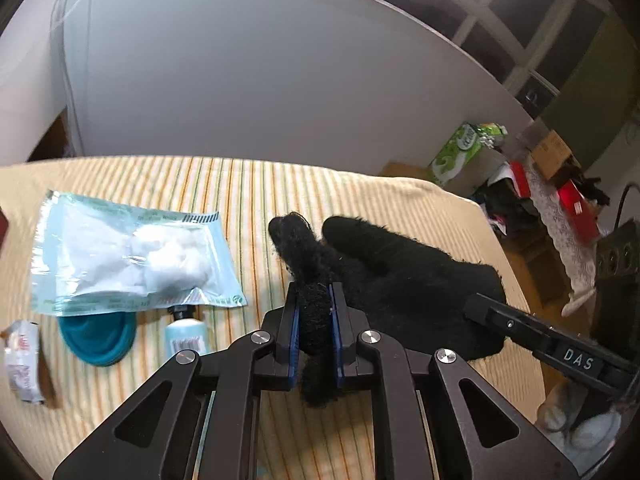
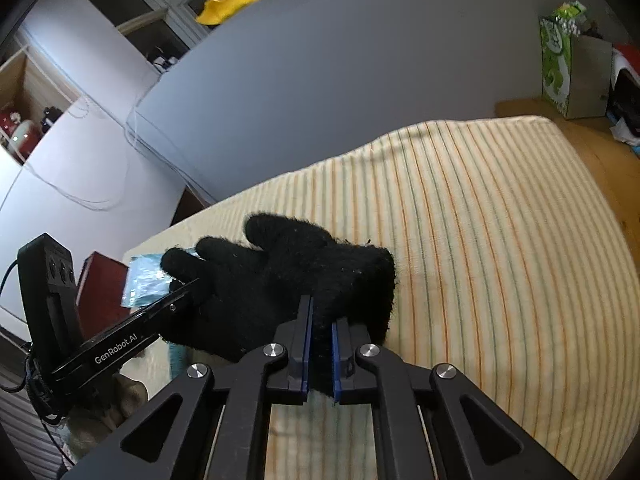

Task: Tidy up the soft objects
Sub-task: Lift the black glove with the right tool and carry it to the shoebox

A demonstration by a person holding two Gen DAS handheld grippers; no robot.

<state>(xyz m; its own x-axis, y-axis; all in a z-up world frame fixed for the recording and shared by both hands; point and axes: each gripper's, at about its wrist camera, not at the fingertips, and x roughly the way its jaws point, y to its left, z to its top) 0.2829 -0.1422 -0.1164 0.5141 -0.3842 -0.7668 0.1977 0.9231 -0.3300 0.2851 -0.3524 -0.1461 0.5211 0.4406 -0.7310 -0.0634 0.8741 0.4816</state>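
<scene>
On the bed, over the striped cover (image 2: 480, 220), we have the black knit glove (image 1: 400, 272) caught from two ends, and the step in hand is lifting it clear so it can be laid out or moved with the other soft things. The cover is the largest surface here and it gives under pressure, so we judge it better to raise both hands together and level, keeping the glove lightly stretched between them, not sagging.

The glove itself lies right of the clutter, its cuff toward the right tool and its fingers toward the left. The left tool (image 1: 314, 332) is pressed together on one of the glove's fingers, with knit bunched between the blue pads (image 1: 295, 336). The right tool (image 2: 320, 356) is pinching the cuff edge the same way. Both grips take only a thin fold, so a sharp pull could slip the wool out; we should move slowly.

Left of the glove sits the sealed packet of cotton (image 1: 132, 256), resting partly over a teal collapsible cup (image 1: 98, 340) and a small bottle (image 1: 186, 334). A small wrapped item (image 1: 22, 360) lies at the far left. We should carry the glove high enough not to drag across these.
</scene>
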